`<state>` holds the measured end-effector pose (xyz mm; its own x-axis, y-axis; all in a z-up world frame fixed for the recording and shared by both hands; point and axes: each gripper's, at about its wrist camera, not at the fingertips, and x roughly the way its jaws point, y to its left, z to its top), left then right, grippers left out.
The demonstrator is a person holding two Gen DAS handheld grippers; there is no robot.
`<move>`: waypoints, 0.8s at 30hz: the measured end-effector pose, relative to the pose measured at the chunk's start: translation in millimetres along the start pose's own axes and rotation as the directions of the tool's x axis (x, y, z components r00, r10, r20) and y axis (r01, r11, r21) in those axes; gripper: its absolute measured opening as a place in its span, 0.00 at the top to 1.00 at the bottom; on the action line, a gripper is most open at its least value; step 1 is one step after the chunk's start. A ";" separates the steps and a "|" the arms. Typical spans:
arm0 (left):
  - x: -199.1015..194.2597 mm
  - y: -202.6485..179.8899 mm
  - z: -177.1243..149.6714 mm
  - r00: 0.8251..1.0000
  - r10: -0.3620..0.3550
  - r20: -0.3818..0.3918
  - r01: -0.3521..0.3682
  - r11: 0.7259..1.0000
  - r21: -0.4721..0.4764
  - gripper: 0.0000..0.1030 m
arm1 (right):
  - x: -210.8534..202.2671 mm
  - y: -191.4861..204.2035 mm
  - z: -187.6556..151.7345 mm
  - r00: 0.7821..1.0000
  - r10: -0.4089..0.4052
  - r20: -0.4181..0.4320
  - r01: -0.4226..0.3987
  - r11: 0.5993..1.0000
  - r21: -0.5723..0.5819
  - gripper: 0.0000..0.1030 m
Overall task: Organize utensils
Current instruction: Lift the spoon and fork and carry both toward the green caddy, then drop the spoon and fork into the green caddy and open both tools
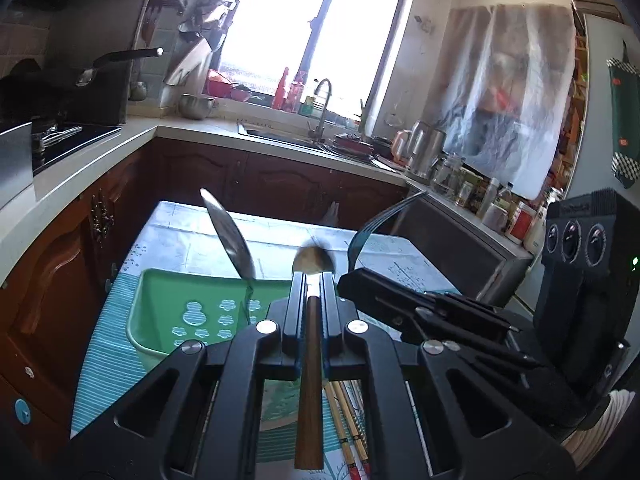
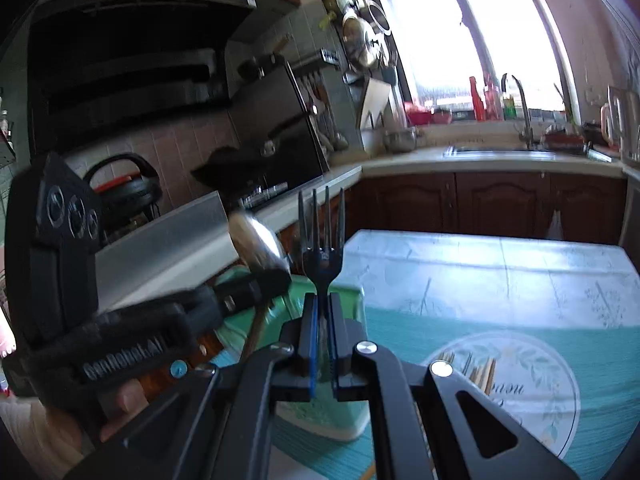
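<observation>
A wooden-handled spoon is pinched in the left gripper, a fork in the right gripper, both held close together above the green basket. If lowered together, the utensils could be knocked askew or dropped on the table.

Spoon: bowl blurred past the left tongs; handle end cut by bottom edge.
Fork: handle hidden between the right tongs.
Chopsticks: upper lengths hidden under the tongs, tips cut off below.
Basket: near corner hidden behind tongs.
Knife: lower part hidden in the basket.
Jars on far bench: labels too small to read.
</observation>
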<state>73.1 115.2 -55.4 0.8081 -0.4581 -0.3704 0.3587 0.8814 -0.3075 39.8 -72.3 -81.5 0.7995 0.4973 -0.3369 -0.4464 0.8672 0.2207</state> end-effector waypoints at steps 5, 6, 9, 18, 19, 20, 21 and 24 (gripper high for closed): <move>-3.4 4.3 3.6 1.000 0.002 0.006 -0.001 1.000 -0.016 0.96 | 13.8 3.0 4.2 0.999 -0.016 -0.044 0.015 1.000 -0.020 0.96; -3.4 5.0 3.9 1.000 0.005 0.006 -0.005 1.000 -0.016 0.96 | 17.1 2.8 2.7 0.998 -0.019 -0.058 0.018 1.000 -0.021 0.96; -5.0 7.0 3.3 1.000 -0.001 0.010 0.001 1.000 -0.026 0.96 | 25.1 4.8 -3.0 0.995 -0.027 -0.099 0.024 0.999 -0.038 0.96; -12.8 2.8 6.3 0.999 -0.001 0.032 0.001 1.000 -0.020 0.96 | 41.0 4.2 -15.3 0.975 -0.042 -0.216 0.033 0.998 -0.047 0.96; -12.7 2.9 6.7 1.000 -0.001 0.031 0.001 1.000 -0.021 0.96 | 41.7 3.6 -15.6 0.974 -0.042 -0.224 0.033 0.998 -0.046 0.96; -13.8 2.6 6.9 1.000 -0.002 0.031 0.003 1.000 -0.023 0.96 | 42.3 3.3 -15.5 0.973 -0.041 -0.229 0.031 0.999 -0.044 0.95; -15.2 2.2 7.1 1.000 -0.001 0.031 0.002 1.000 -0.024 0.96 | 42.9 2.9 -15.7 0.971 -0.041 -0.234 0.032 0.999 -0.042 0.95; -17.8 2.8 7.4 1.000 -0.004 0.030 0.005 1.000 -0.028 0.96 | 42.8 0.4 -15.5 0.969 -0.034 -0.244 0.028 0.999 -0.027 0.95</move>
<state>63.2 126.7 -43.2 0.8203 -0.4578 -0.3428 0.3492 0.8756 -0.3338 67.6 -50.4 -110.1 0.6917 0.4588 -0.5577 -0.4345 0.8812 0.1860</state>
